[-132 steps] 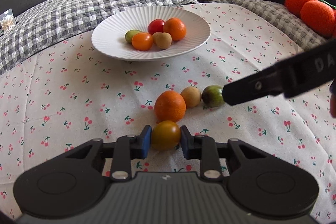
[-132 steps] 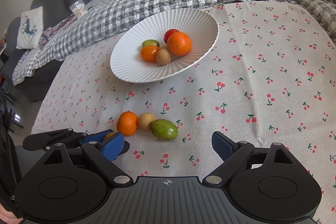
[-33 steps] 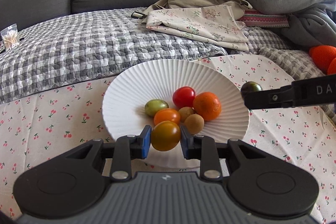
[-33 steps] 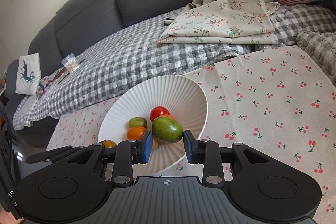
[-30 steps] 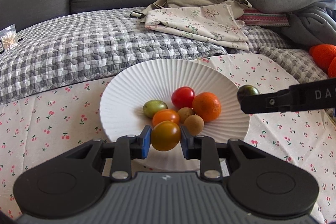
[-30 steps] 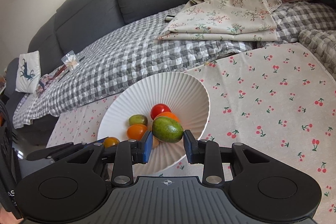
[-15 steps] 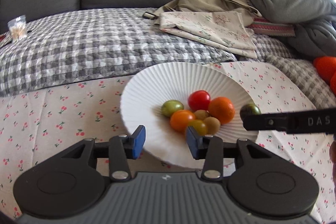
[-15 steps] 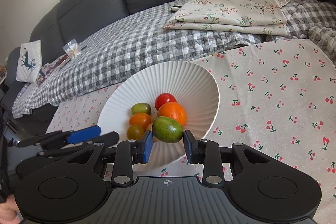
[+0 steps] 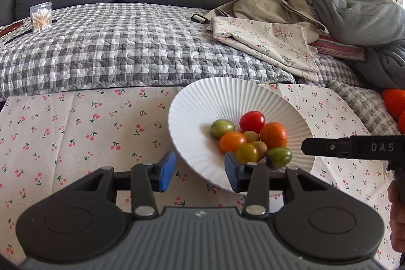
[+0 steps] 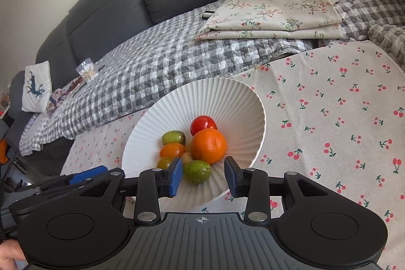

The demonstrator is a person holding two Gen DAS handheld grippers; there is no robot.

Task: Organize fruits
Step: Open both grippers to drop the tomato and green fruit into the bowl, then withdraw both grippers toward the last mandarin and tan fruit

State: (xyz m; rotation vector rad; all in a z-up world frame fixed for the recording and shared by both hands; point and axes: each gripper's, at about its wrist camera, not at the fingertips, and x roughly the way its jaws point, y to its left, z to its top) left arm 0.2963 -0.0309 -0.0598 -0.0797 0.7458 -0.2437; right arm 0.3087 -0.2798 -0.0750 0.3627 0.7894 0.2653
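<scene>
The right gripper (image 10: 203, 175) is closest. Its jaws are opening, and the green fruit (image 10: 197, 171) sits between the blue pads on the near slope of the white plate (image 10: 235, 98). The pads no longer press on it. To do this well, I think the jaws should open wide and lift straight up, so they do not bump the fruit and roll it out.

The left gripper (image 9: 200, 170) is open and holds nothing. It hangs over the cherry cloth (image 9: 76, 133), with one pad over the plate's near edge.

Farther in lie the yellow-green tomato (image 9: 246, 153), the orange tomato (image 9: 232, 141), the mandarin (image 10: 208, 146) and the red tomato (image 10: 203, 124).

A small brown fruit hides behind the others. Two red-orange things at the edge of the left view are cut off.
</scene>
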